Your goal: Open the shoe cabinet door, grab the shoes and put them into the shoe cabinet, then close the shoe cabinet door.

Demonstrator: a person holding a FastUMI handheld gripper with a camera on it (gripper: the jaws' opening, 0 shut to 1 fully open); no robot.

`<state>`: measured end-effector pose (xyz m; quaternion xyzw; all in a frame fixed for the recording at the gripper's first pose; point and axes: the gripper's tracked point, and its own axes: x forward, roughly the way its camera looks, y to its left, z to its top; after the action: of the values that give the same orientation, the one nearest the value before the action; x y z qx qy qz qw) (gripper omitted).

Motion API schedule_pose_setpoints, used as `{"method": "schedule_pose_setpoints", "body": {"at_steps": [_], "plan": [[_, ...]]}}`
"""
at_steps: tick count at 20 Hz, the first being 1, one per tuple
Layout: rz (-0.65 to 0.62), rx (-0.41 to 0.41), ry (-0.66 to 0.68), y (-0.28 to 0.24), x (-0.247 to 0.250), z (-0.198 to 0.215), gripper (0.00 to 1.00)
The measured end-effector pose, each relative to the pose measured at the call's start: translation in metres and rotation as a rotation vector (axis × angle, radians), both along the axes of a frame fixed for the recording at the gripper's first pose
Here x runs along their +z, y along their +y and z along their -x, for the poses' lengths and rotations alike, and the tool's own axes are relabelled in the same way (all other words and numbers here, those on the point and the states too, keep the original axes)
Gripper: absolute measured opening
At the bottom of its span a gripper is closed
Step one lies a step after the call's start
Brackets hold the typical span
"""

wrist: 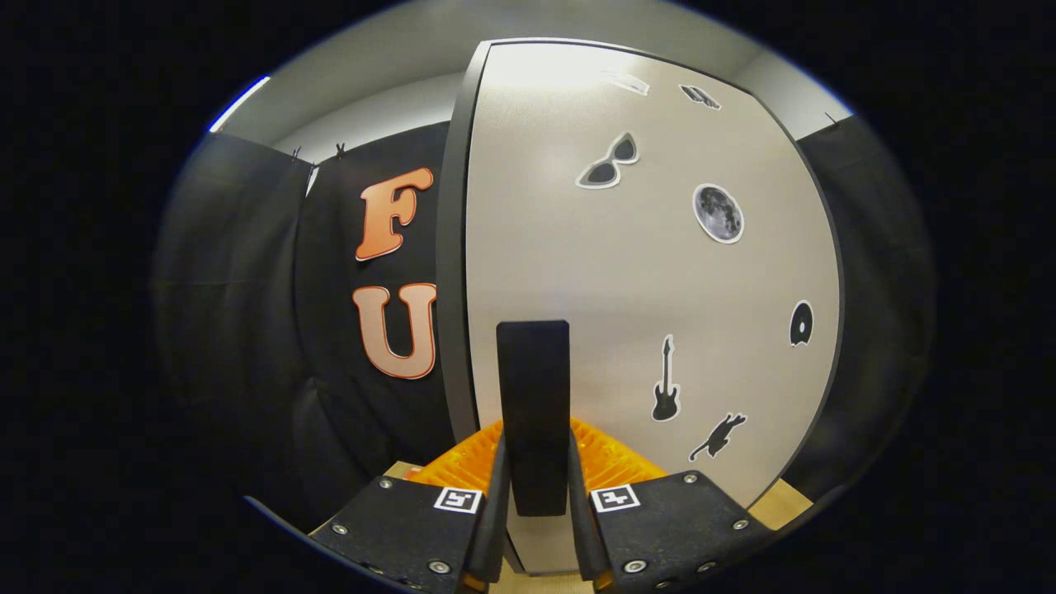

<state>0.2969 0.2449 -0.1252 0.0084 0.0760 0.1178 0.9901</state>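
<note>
Between the tool [535, 470] fingers: black door handle [533, 404], clamped from both sides. Shoe cabinet door [643, 272], stickers toward 2 o'clock, appears barely ajar; remaining steps judged pending.

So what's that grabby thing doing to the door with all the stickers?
A person's hand-held gripper has both fingers closed on the black handle of the shoe cabinet door. The pale door, dotted with stickers like a moon, sunglasses and a guitar, stands right in front of the gripper. Whether it is being opened or shut cannot be told.
</note>
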Motion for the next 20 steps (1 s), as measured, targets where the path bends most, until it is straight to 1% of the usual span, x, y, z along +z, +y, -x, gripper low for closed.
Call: {"method": "schedule_pose_setpoints", "body": {"at_steps": [5, 11, 14, 17, 20], "plan": [[-0.003, 0.004, 0.015, -0.001, 0.002, 0.002, 0.28], [0.015, -0.049, 0.009, -0.007, 0.004, 0.016, 0.26], [0.031, -0.1, -0.003, -0.017, 0.01, 0.028, 0.25], [0.072, -0.157, -0.015, -0.026, 0.013, 0.037, 0.24], [0.095, -0.198, -0.014, -0.034, 0.015, 0.049, 0.24]]}}
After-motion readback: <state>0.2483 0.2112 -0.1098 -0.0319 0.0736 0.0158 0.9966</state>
